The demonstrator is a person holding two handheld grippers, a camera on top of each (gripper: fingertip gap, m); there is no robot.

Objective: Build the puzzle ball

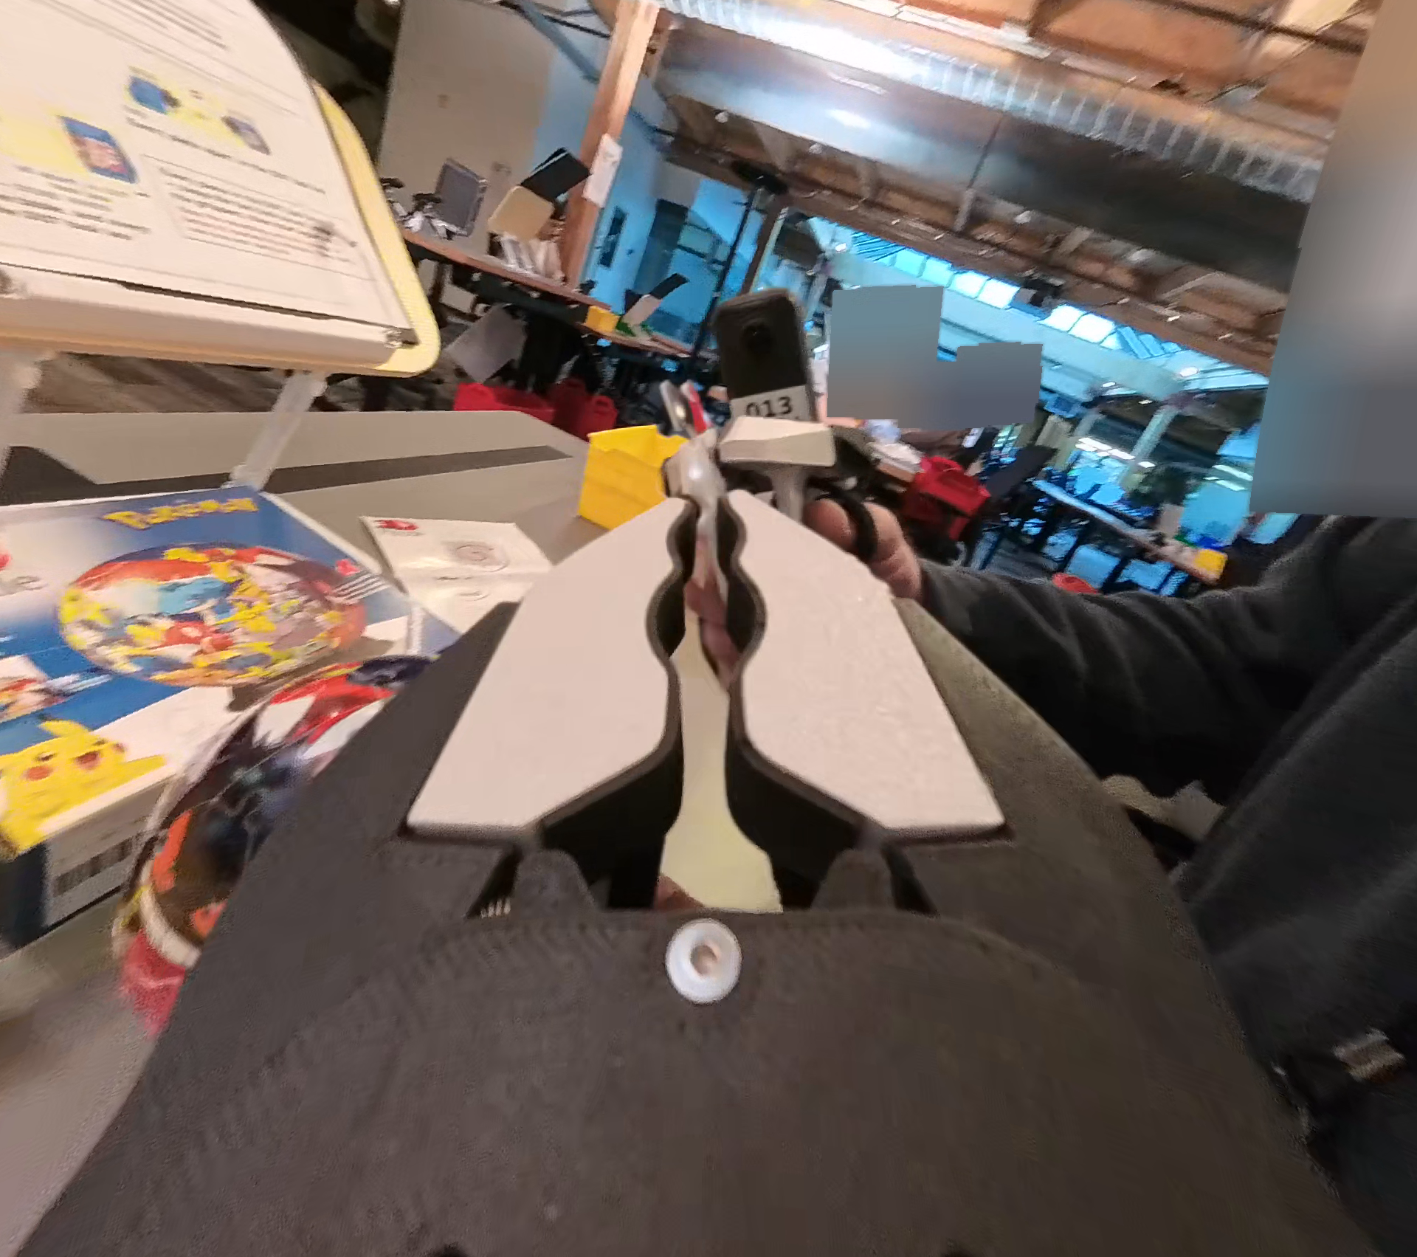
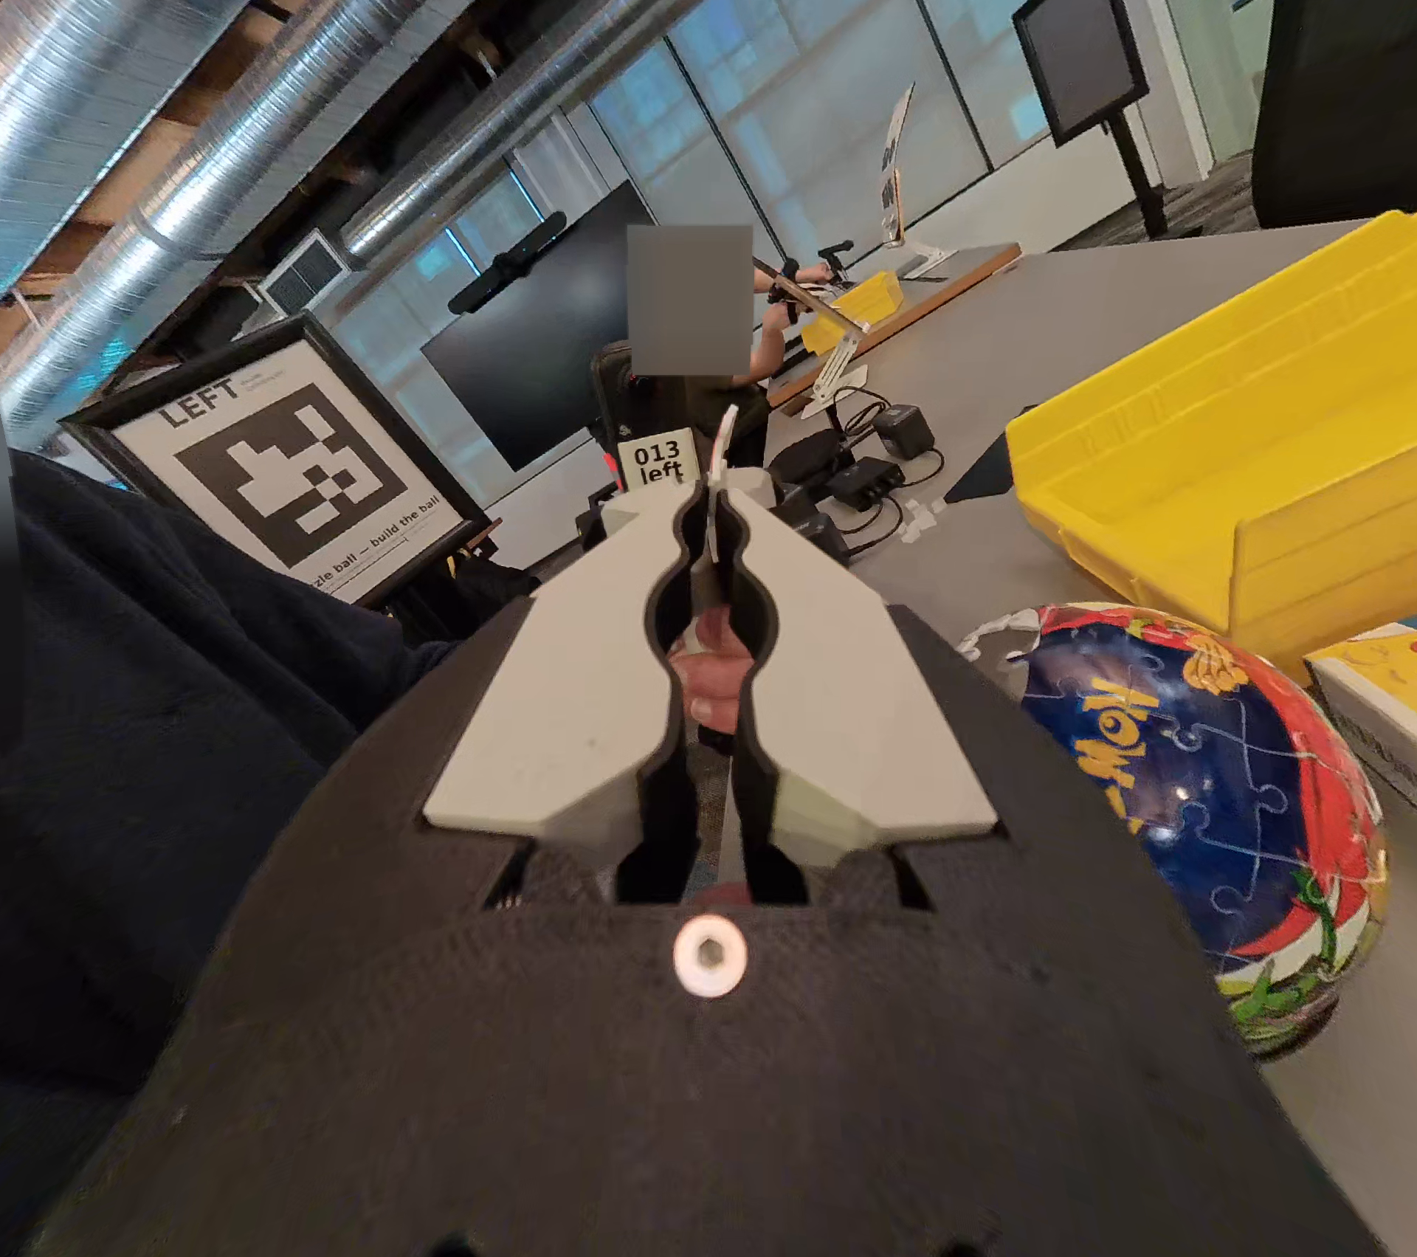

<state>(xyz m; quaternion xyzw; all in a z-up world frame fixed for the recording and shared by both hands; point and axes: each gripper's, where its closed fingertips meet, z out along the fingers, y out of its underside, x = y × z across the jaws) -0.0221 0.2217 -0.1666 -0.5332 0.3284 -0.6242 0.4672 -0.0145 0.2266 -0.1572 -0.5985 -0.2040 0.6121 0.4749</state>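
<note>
Left gripper [image 1: 709,530]: matte black body, pale wavy-edged fingers drawn nearly together, pinching a thin curved puzzle piece [image 1: 699,484] seen edge-on at the tips.
Right gripper [image 2: 713,515]: same build, fingers likewise closed onto a thin white-edged piece [image 2: 721,453]; whether this is the one piece held by both, I cannot tell.
Table [image 2: 997,346]: smooth grey top.
Yellow bin [image 2: 1227,453]: rigid ribbed plastic, open-topped, on the table right of the right gripper; contents not visible from this angle.
Puzzle box [image 1: 153,614]: flat printed card, blue and white, lying left of the left gripper.
Puzzle ball [image 2: 1211,806]: glossy, partly built dome of interlocking pieces, blue, red and yellow, resting on the table beside the right gripper, in front of the bin.
Instruction sheet [image 1: 176,131]: white printed page on a tilted stand, left wrist view only.
Framed marker sign [image 2: 284,461]: black frame, black-and-white squares, right wrist view only.
Leaflet [image 1: 460,561]: white paper beside the box.
</note>
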